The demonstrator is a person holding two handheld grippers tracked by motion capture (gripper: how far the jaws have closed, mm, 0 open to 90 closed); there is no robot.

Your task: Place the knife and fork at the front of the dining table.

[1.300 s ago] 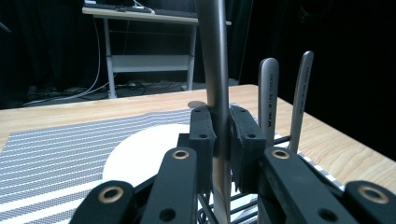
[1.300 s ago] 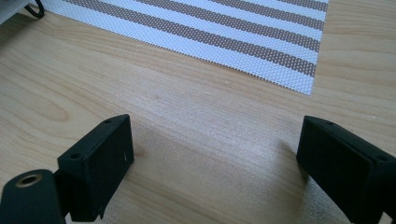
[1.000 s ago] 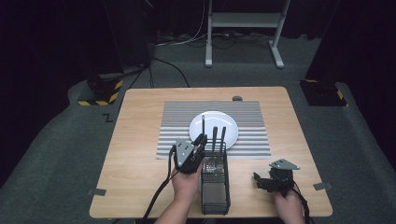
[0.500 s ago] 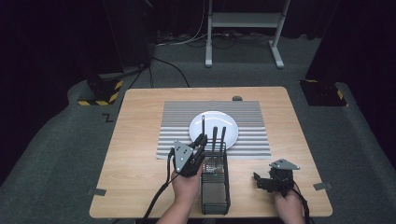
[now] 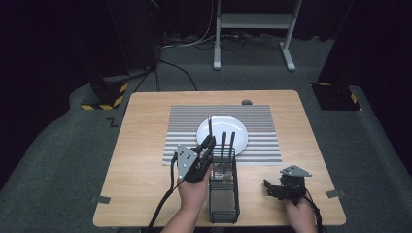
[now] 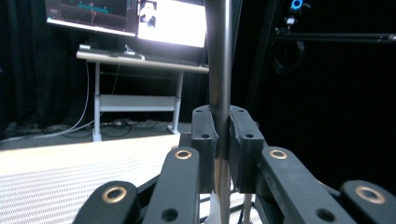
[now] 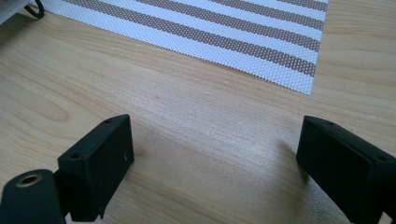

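The left gripper [image 5: 208, 143] is clamped tight on a thin metal rod [image 6: 219, 70]. In the left gripper view the rod stands straight up between the two black pads [image 6: 204, 140], and both pads press on it. In the high view the rod [image 5: 210, 127] pokes up above the gripper, at the far end of a black wire basket [image 5: 223, 194]. The basket sits on the table [image 5: 145, 145] just to the right of the left hand [image 5: 193, 191]. Two more dark handles [image 5: 227, 143] stick up out of the basket's far end, just beside the held rod. I cannot tell what kind of tool the rod is.

Behind the basket lies a white plate [image 5: 222, 131] on a striped mat [image 5: 184, 131].

The right gripper [image 5: 276, 189] is spread wide with nothing in it. It rests low over the bare wood near the front right of the table, well apart from the basket. In the right gripper view the mat's corner [image 7: 280, 60] lies ahead of its jaws.
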